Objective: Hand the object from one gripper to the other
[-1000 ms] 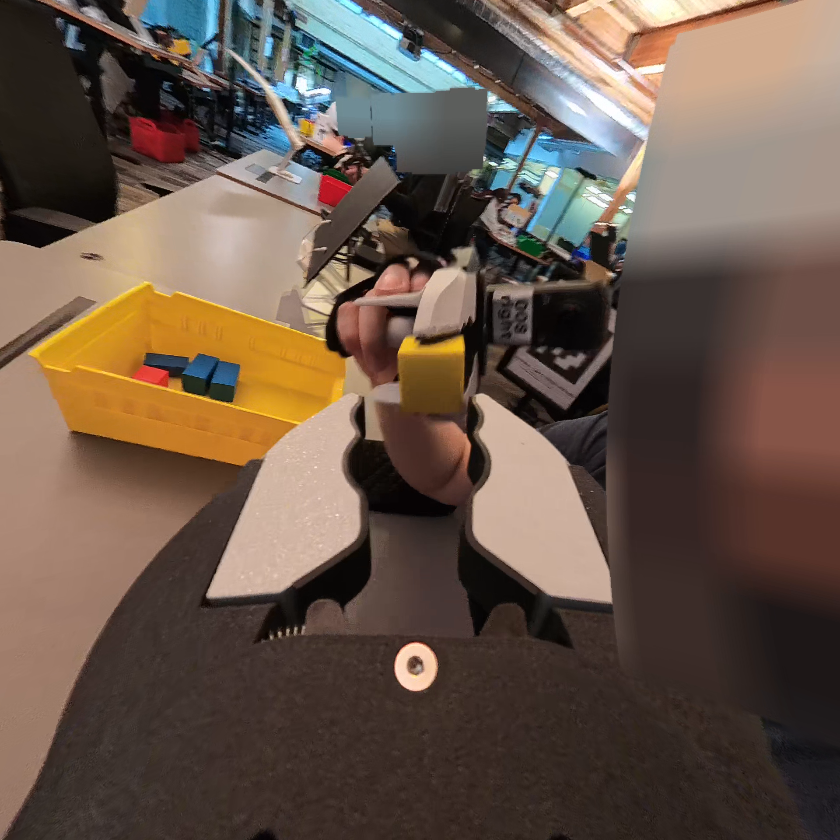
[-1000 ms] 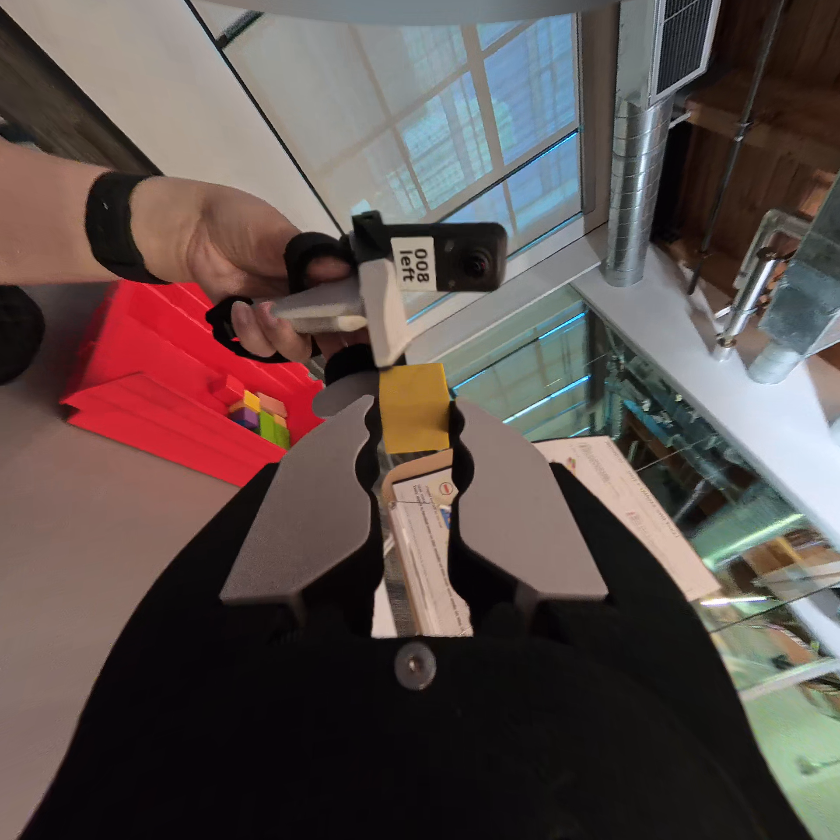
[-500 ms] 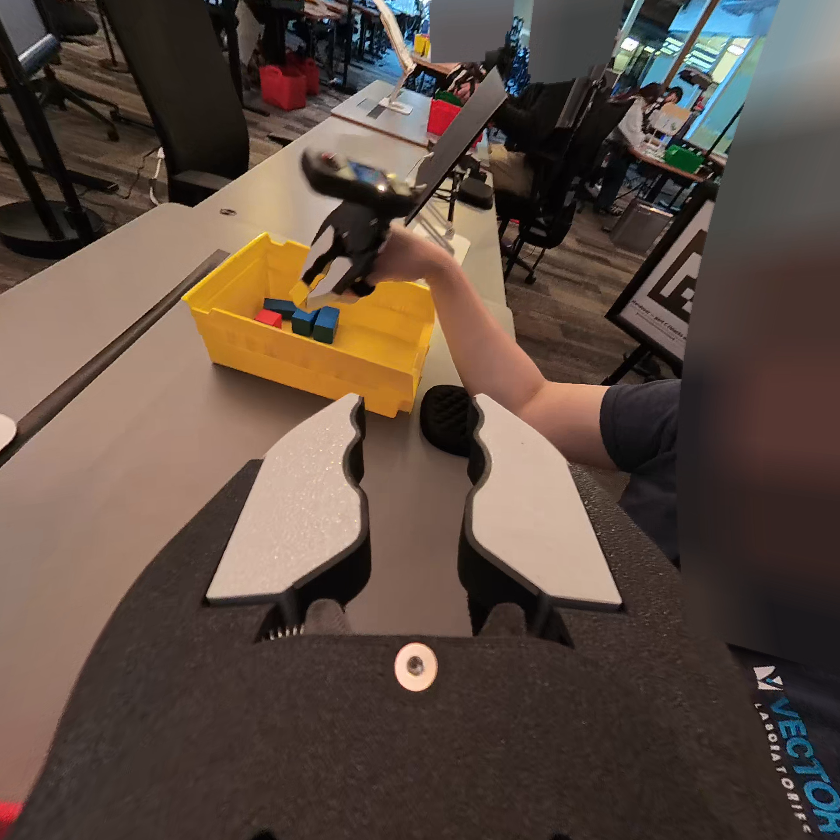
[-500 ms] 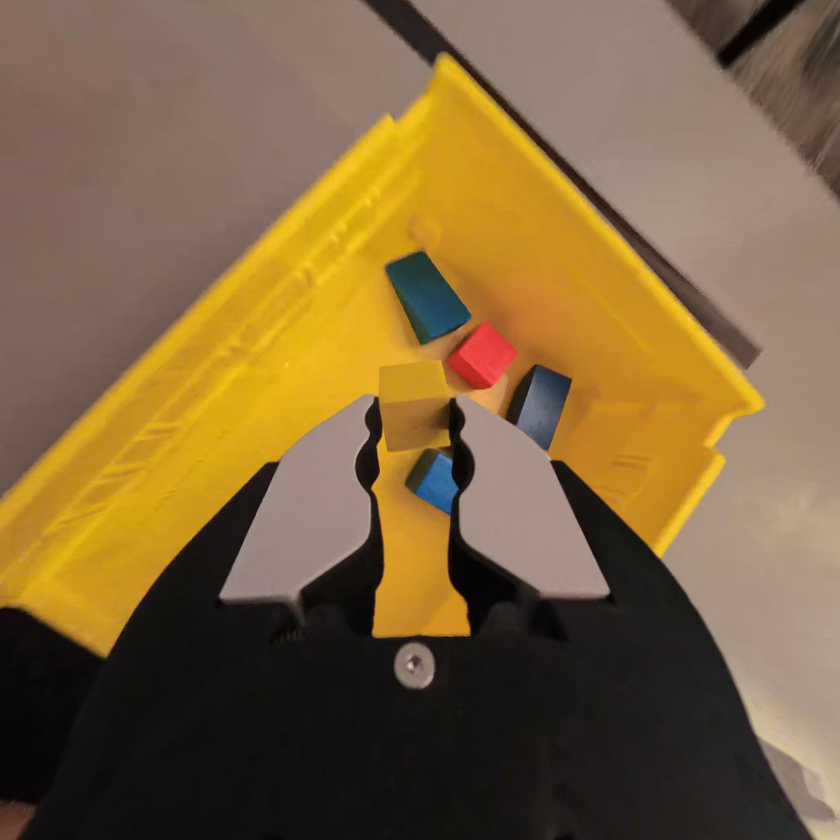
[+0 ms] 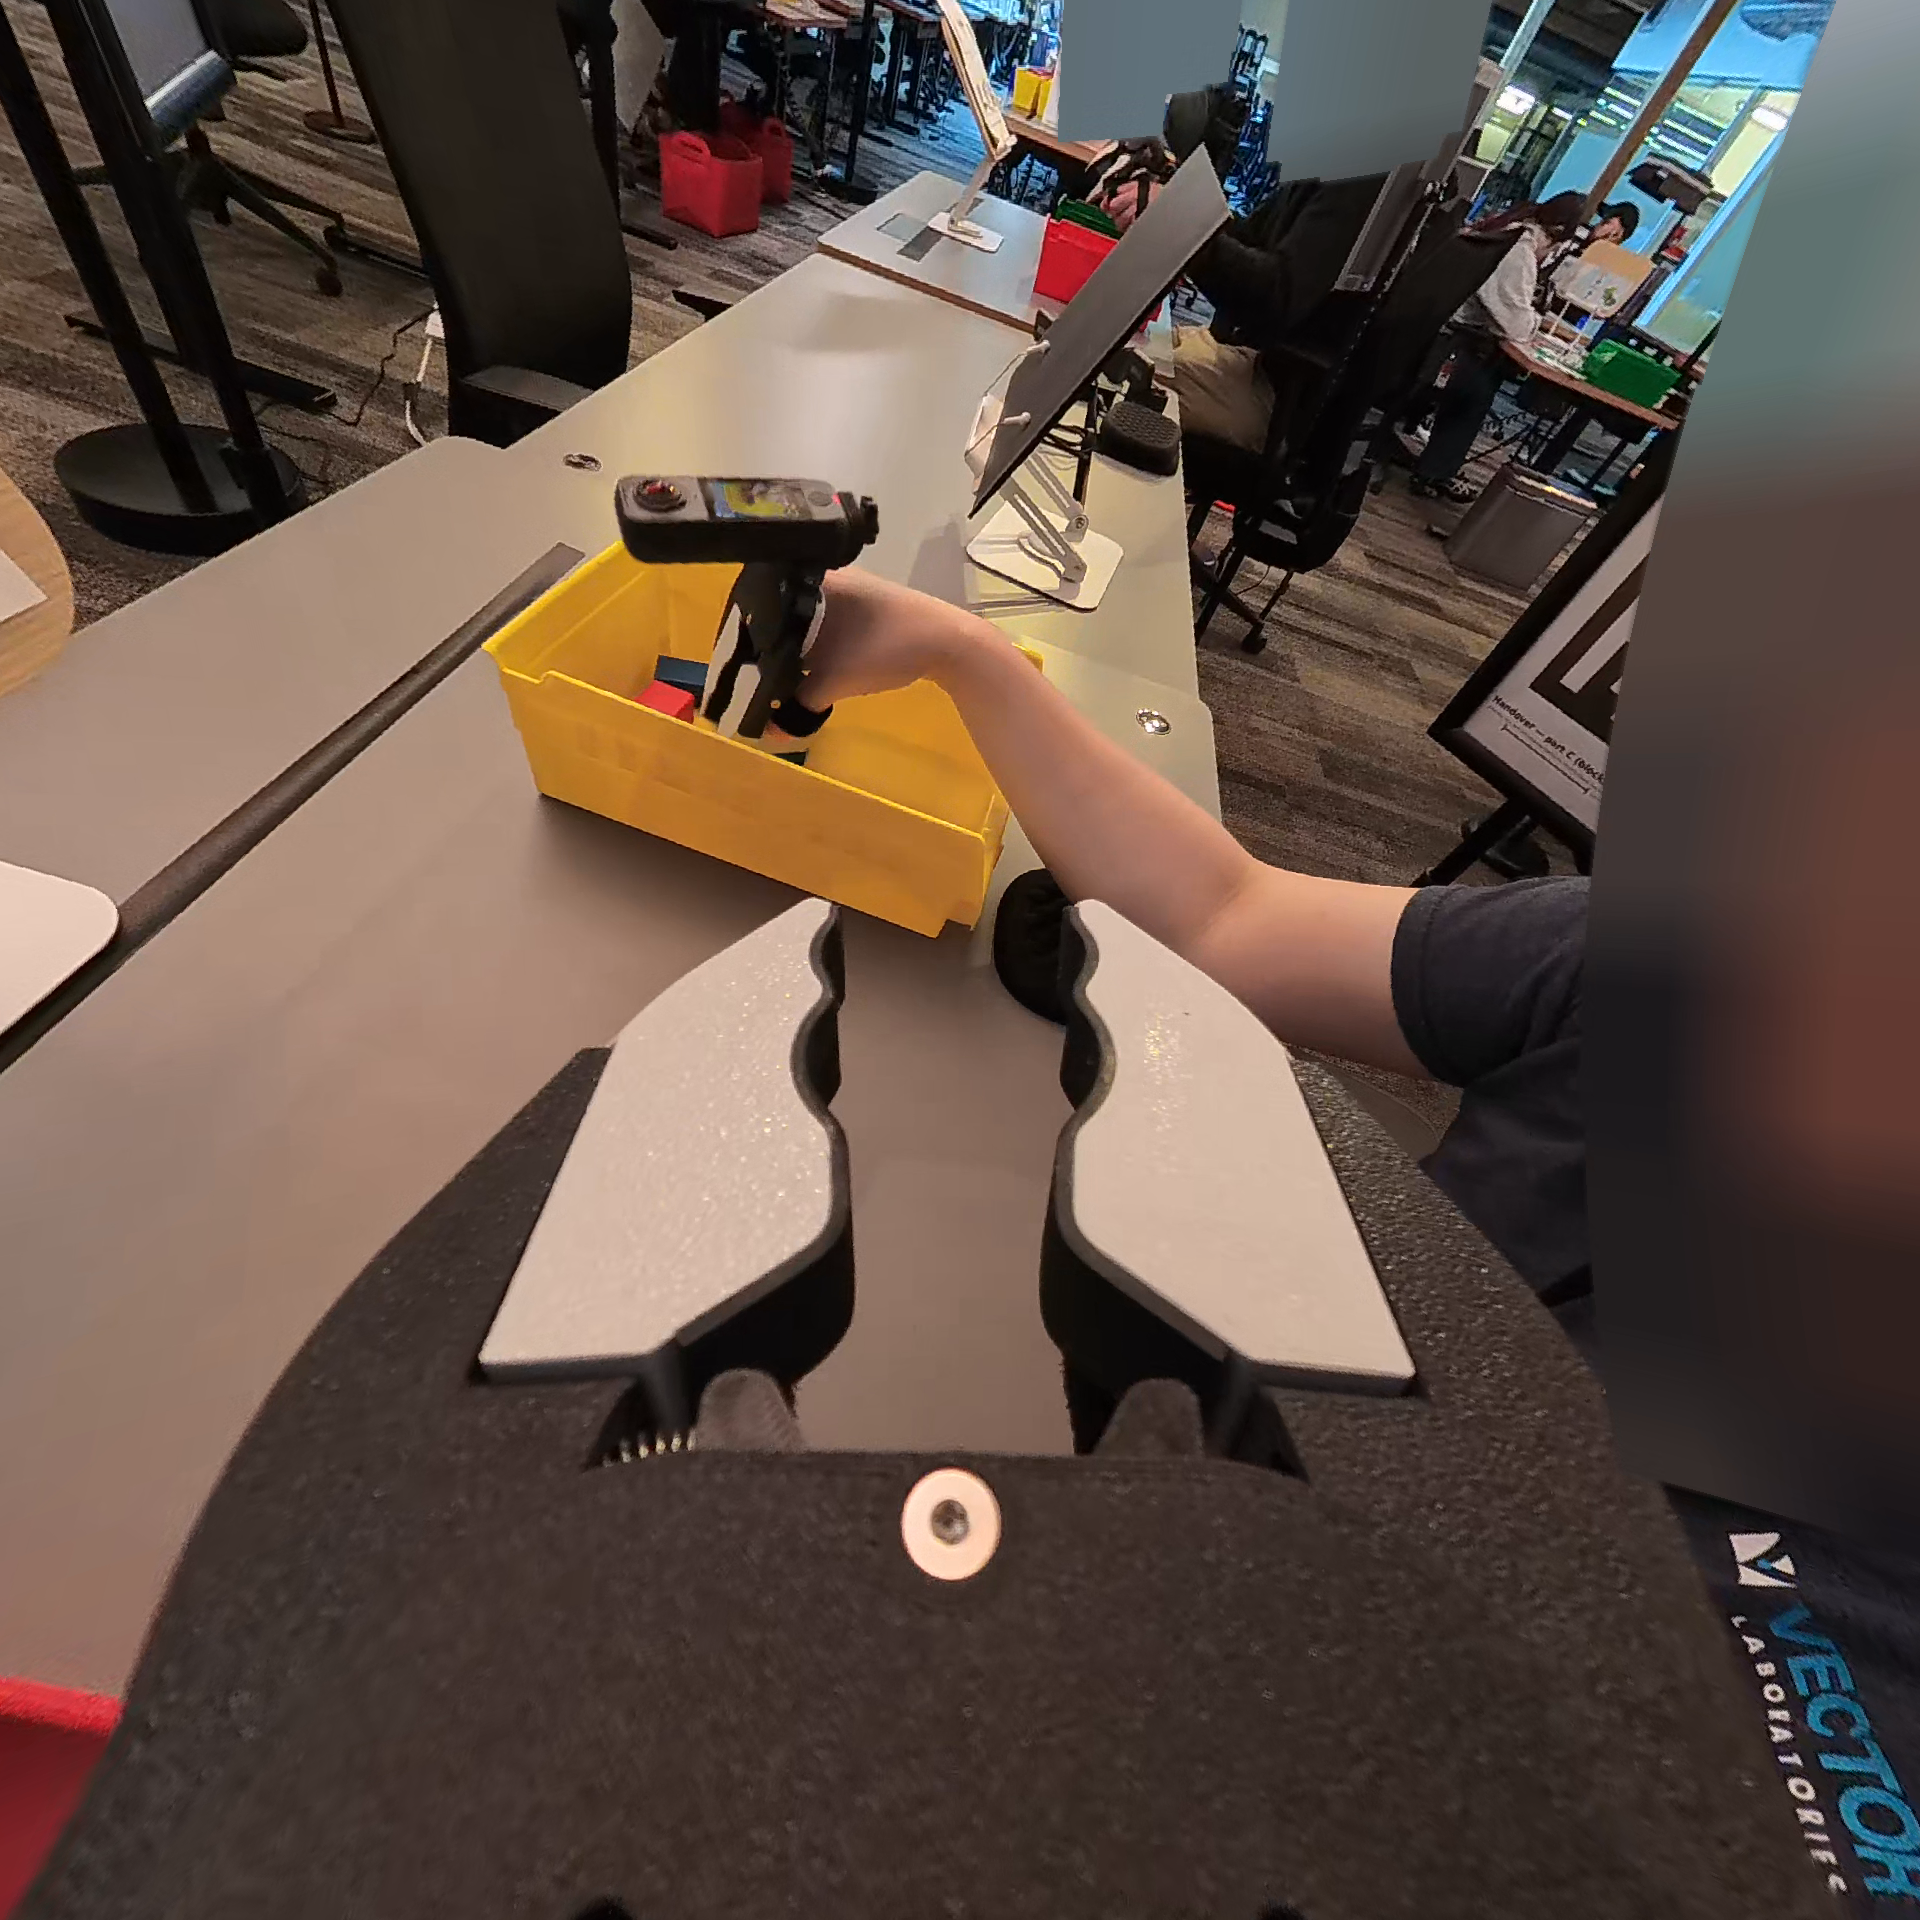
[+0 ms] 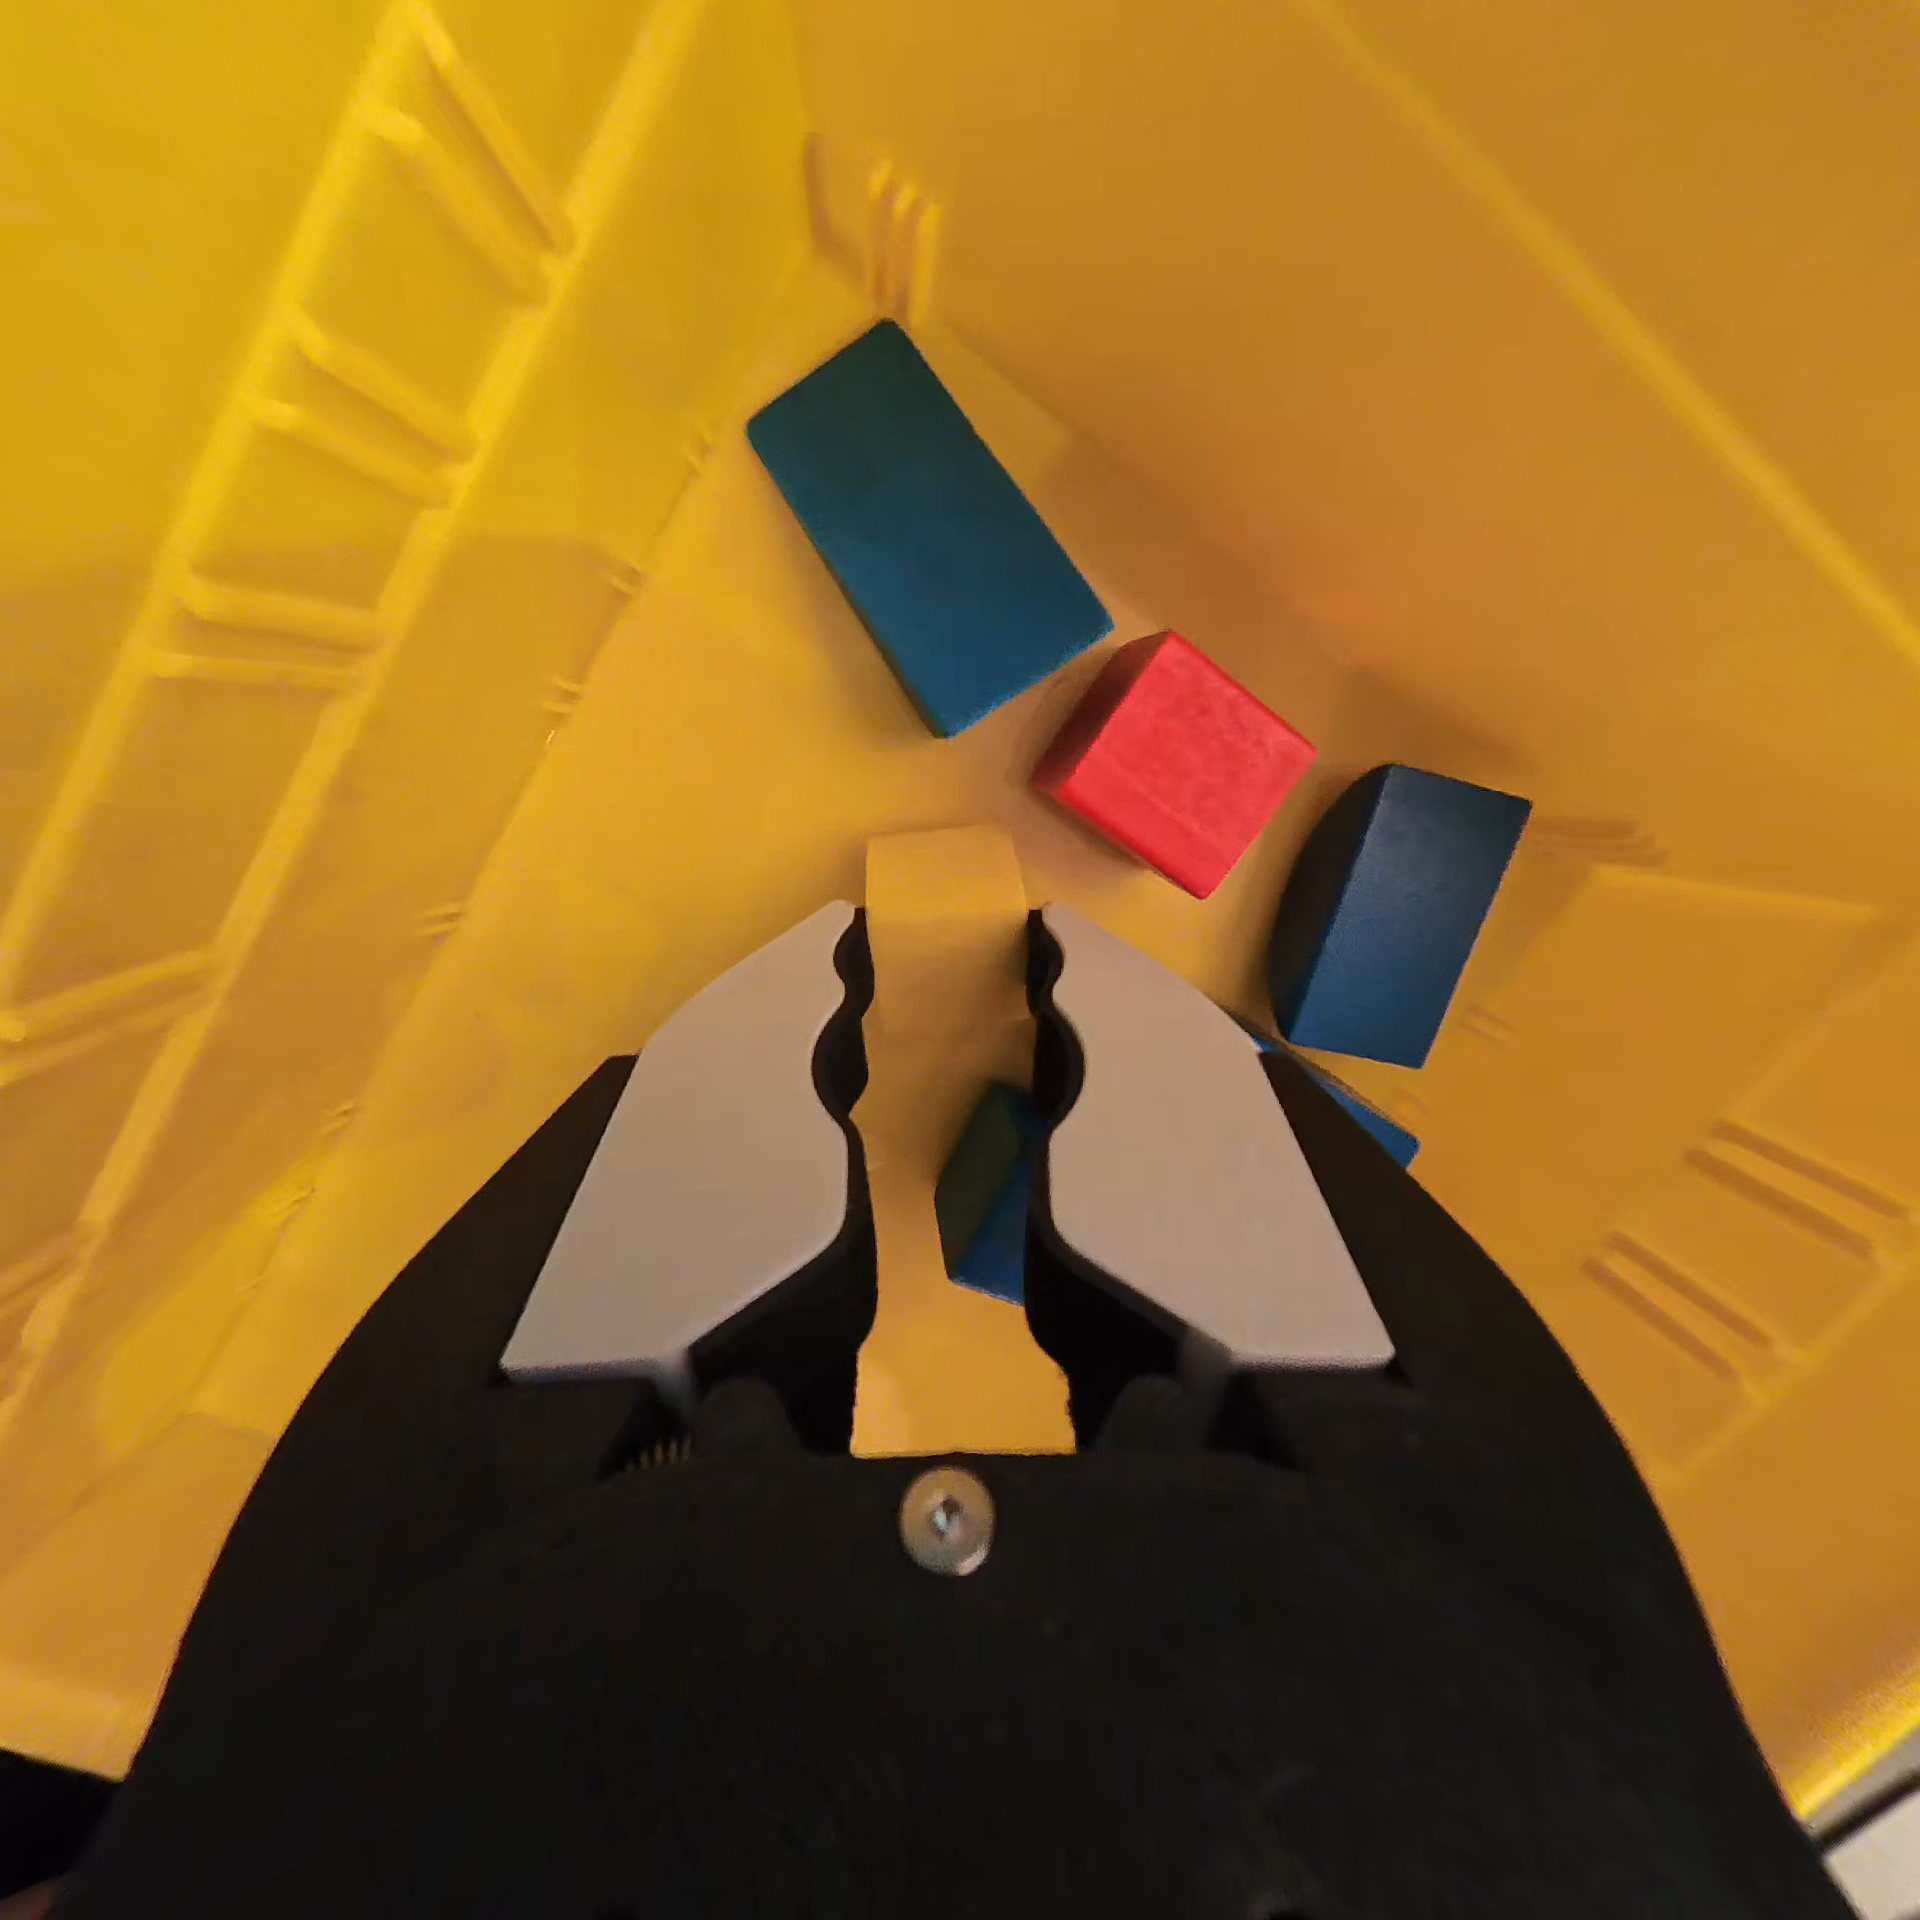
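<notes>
The right tongs (image 6: 945, 920) grip a small yellow wooden cube (image 6: 943, 883) inside the yellow plastic bin (image 6: 1455, 312), with a red cube (image 6: 1179, 758) at two o'clock; the left tongs (image 5: 948, 971) hang parted and empty over the grey counter (image 5: 312, 1039).

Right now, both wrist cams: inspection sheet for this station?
Surface: grey table, bare near the left gripper.
Job's things: yellow block between the right gripper's fingertips, low inside the yellow bin.
Clutter: red block and blue blocks on the bin floor; tablet stand behind the bin.
Grippers: left gripper open, empty, above the table; right gripper shut on the yellow block.
Cables: a white cable on the floor.
Surroundings: open office, chairs, red bins on the floor, seated people.
</notes>
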Demonstrator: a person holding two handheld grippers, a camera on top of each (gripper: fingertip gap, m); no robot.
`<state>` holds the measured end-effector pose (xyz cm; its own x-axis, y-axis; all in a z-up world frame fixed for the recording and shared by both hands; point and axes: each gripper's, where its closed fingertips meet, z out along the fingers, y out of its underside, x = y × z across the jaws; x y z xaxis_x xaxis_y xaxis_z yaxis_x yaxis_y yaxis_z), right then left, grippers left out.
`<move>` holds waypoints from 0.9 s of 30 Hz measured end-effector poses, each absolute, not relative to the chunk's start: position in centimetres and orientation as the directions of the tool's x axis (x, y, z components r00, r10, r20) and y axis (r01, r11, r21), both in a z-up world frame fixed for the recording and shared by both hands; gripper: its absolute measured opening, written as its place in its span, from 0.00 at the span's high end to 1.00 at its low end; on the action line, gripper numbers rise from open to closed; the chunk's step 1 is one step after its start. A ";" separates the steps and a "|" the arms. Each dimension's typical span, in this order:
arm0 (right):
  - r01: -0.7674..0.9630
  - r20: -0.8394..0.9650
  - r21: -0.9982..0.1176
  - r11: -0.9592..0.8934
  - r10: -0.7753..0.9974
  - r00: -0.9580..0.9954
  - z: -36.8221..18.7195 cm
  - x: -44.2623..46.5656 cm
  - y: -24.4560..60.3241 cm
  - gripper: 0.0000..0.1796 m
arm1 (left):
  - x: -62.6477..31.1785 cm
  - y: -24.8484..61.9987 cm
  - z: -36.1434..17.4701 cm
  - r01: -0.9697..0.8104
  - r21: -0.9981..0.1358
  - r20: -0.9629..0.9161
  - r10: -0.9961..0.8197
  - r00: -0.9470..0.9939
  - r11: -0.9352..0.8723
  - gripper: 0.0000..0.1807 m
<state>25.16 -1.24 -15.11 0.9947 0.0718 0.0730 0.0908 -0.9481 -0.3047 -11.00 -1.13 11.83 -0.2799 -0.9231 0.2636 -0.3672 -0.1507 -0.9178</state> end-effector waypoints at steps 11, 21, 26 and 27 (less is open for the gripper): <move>0.089 0.058 -0.336 -0.938 0.074 0.996 -15.2 24.9 -0.6 0.81 | -11.4 -0.6 12.1 -0.357 -0.920 0.271 -0.924 -0.272 -0.164 0.79; 0.087 0.067 -0.543 -0.835 0.060 0.996 -8.1 24.8 -1.4 0.78 | -15.0 8.4 11.7 -0.291 -0.938 0.189 -0.981 0.031 -0.190 0.80; 0.124 0.168 -0.732 -0.670 -0.001 0.986 -0.4 24.8 -2.1 0.78 | -19.3 15.7 7.8 -0.324 -0.924 0.114 -0.956 0.272 -0.202 0.82; 0.135 0.179 -0.760 -0.636 -0.004 0.984 0.8 24.5 -2.2 0.78 | -19.8 16.8 6.4 -0.349 -0.902 0.150 -0.943 0.297 -0.254 0.82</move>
<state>24.47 -2.22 0.80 0.9839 -0.0045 0.1786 0.1350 -0.6363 -0.7595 -19.79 16.80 6.39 0.2973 -0.9429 0.1500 -0.3489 -0.2536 -0.9022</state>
